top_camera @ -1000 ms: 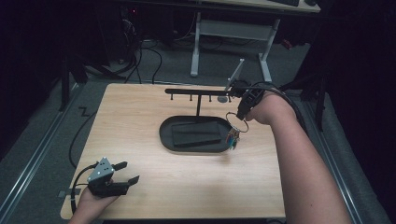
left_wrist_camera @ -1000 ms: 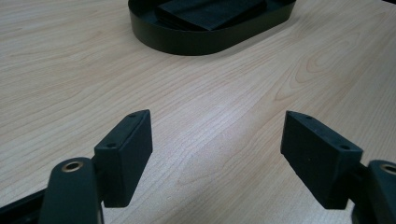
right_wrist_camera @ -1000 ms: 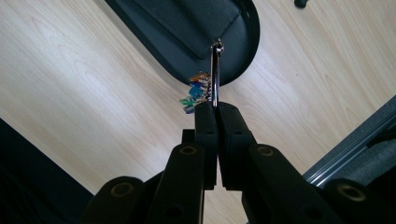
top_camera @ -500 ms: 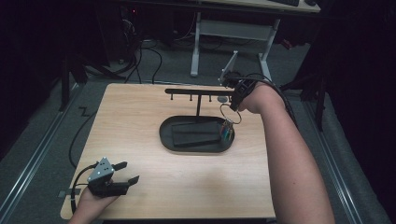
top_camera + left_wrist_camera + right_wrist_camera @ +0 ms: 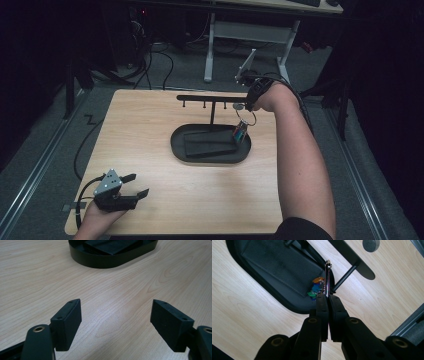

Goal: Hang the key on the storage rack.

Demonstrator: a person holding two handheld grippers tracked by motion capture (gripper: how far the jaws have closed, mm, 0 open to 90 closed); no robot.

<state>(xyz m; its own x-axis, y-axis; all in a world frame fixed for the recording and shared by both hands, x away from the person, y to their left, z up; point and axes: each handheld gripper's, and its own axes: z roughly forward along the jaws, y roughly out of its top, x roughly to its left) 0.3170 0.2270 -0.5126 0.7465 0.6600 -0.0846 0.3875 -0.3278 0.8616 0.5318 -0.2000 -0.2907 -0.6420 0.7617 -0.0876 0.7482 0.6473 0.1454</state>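
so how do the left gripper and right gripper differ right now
The left gripper has its fingers spread wide with nothing between them; the right gripper has its fingers shut on a key ring. The left gripper rests low at the table's near corner, while the right gripper is raised by the black rack's bar. Both have black fingers.

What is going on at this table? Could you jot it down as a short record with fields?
Surface: wooden table
Stand: black rack with small hooks, rising from a black oval tray
Right gripper: jaws shut on a metal key ring, held beside the rack's end
Hanging from ring: colourful charm
Left gripper: jaws open, nothing between them, low over the table's near corner
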